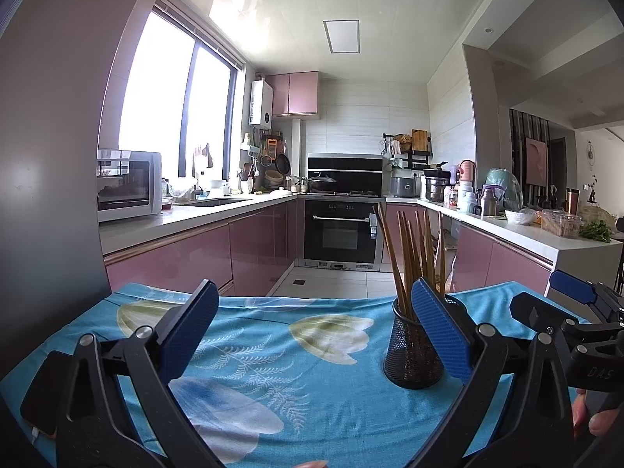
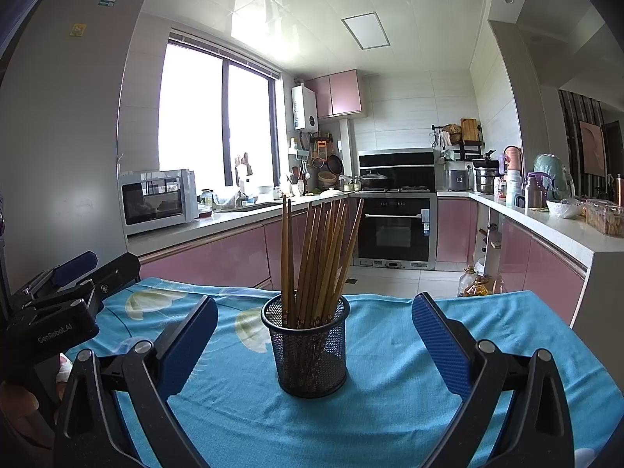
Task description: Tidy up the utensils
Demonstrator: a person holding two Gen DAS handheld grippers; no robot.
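A black mesh holder [image 2: 310, 351] stands upright on the blue flowered tablecloth [image 2: 390, 409], with several wooden chopsticks [image 2: 319, 261] standing in it. My right gripper [image 2: 314, 335] is open and empty, its blue pads on either side of the holder and a little nearer than it. My left gripper [image 1: 312, 327] is open and empty over the cloth; in the left wrist view the holder [image 1: 409, 355] stands partly behind its right finger [image 1: 440, 331], chopsticks [image 1: 413, 257] rising above it. Each gripper shows at the edge of the other's view.
The table ends at its far edge, with tiled floor [image 2: 390, 279] beyond. Pink kitchen cabinets [image 2: 218, 251] run along both sides. An oven [image 2: 394, 230] stands at the back, a microwave [image 2: 156, 199] on the left counter. Bottles [image 2: 474, 282] stand on the floor at right.
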